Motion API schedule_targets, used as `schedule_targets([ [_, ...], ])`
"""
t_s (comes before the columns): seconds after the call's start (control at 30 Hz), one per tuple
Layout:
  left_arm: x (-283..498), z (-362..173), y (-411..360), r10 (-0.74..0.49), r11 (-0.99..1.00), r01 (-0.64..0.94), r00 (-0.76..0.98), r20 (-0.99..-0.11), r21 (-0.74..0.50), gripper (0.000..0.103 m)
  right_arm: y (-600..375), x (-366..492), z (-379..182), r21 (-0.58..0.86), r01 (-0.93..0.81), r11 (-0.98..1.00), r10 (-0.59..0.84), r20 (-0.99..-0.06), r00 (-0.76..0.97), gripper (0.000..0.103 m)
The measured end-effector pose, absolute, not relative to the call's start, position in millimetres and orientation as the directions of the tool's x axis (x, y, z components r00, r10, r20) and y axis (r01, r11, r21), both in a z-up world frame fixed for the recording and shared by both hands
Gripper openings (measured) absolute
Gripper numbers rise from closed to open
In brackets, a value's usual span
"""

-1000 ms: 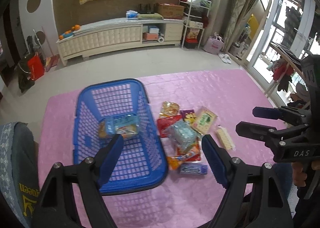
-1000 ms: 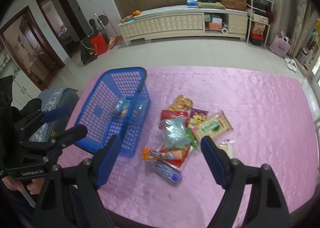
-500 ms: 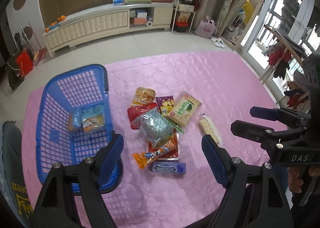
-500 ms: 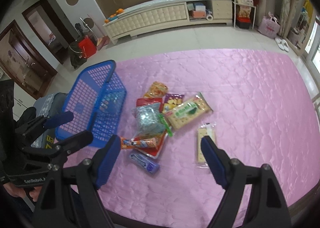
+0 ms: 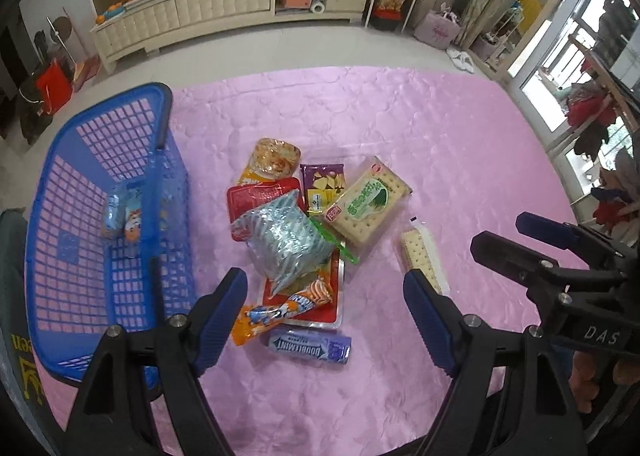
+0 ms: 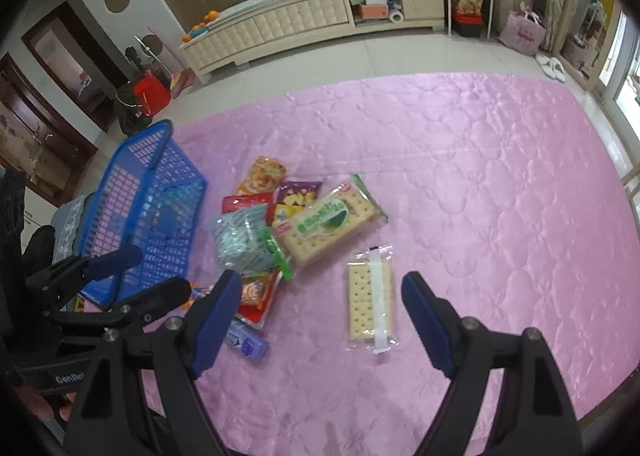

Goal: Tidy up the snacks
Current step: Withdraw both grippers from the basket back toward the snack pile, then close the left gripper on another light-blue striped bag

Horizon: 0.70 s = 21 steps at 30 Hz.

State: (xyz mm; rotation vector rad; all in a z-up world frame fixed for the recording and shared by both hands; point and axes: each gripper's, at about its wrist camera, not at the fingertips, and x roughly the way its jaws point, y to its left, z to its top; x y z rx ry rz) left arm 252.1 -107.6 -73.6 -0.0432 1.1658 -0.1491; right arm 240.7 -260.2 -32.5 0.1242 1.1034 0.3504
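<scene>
At the bottom of the left wrist view, the left gripper (image 5: 325,292) is hanging with its 2 blue-padded jaws spread wide and gripping nothing, above a purple foil gum pack (image 5: 310,347) and an orange tube-shaped snack wrapper (image 5: 280,312) lying on the pink quilted satin cloth (image 5: 460,160). At the bottom of the right wrist view, the right gripper (image 6: 322,298) is likewise standing wide open and empty, framing a clear-wrapped packet of pale crackers (image 6: 370,298) that is lying apart from the heap, toward the lower centre of the frame. Just beyond, in the middle of both views, the pile is sitting: a crinkled silver-blue foil bag (image 5: 286,244) is resting on a flat red packet (image 5: 256,200), with a large green-labelled cracker packet (image 5: 366,202) touching its right side, a small purple chip bag (image 5: 322,186) behind them, and an orange round-windowed pouch (image 5: 274,160) farthest back. At the left of the frame, the blue plastic lattice basket (image 5: 60,216) is standing beside the pile, holding 1 light-blue snack packet (image 5: 122,212). Far off, along the upper edge, a cream-coloured low cabinet (image 5: 224,12) is lining the wall.
</scene>
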Motion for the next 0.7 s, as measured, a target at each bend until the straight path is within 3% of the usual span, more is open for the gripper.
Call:
schedule_targets([
  [0.7,315,-144,-113,-0.015,0.999,-0.023,0.281,-0.959,-0.023,0.079,-274,300,-102,0.254,-0.201,0.946,0.308,-0.896,0.320,0.085],
])
